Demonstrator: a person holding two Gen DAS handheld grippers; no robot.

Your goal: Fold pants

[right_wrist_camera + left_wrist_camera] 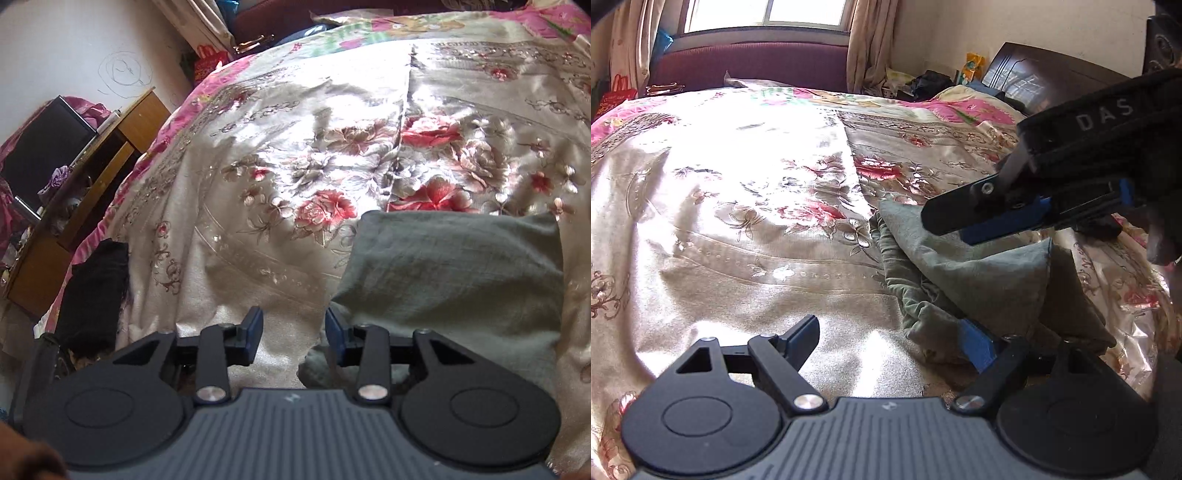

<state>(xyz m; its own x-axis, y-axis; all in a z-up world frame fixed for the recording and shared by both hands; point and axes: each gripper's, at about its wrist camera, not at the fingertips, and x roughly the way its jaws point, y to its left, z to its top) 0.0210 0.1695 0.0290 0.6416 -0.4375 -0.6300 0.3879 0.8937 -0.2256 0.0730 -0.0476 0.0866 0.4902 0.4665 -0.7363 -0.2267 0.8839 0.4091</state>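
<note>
The pants (454, 273) are grey-green, of a thin, creased cloth, and are folded into a compact, roughly square bundle. They are laid flat on the bed, with gathered, rumpled edges shown at one side (916, 295).

Right gripper (291, 334) jaws apart, nothing between them, over floral bedspread (258, 155). Folded grey-green pants (454, 269) lie right of it; right finger at their edge. Black cloth (96, 291) left, wooden cabinet (92, 177) beyond.
</note>
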